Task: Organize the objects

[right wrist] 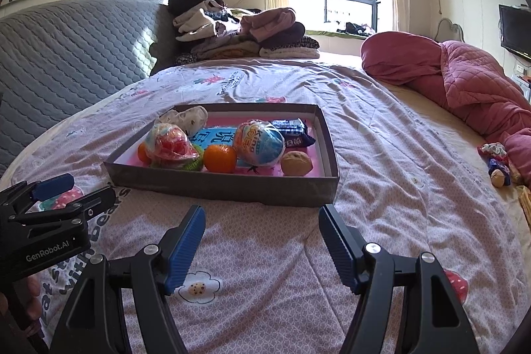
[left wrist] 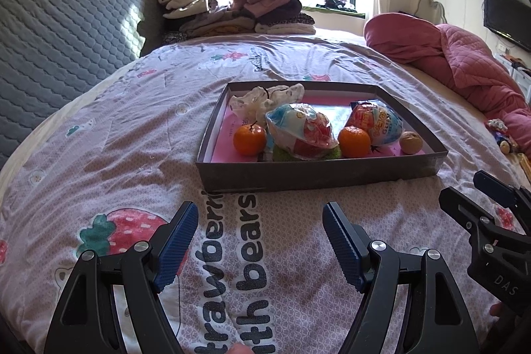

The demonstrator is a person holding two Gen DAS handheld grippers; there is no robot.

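While the left hand-held gripper is hovering open and empty short of the box on the bed, its rounded packets are risking rolling | right view: right hand-held gripper is gaping empty; soft quilt is threatening to tip the box if nudged.

"with bears" on the quilt, "GenRobot.AI" on the left claw — "DAS" on the right claw
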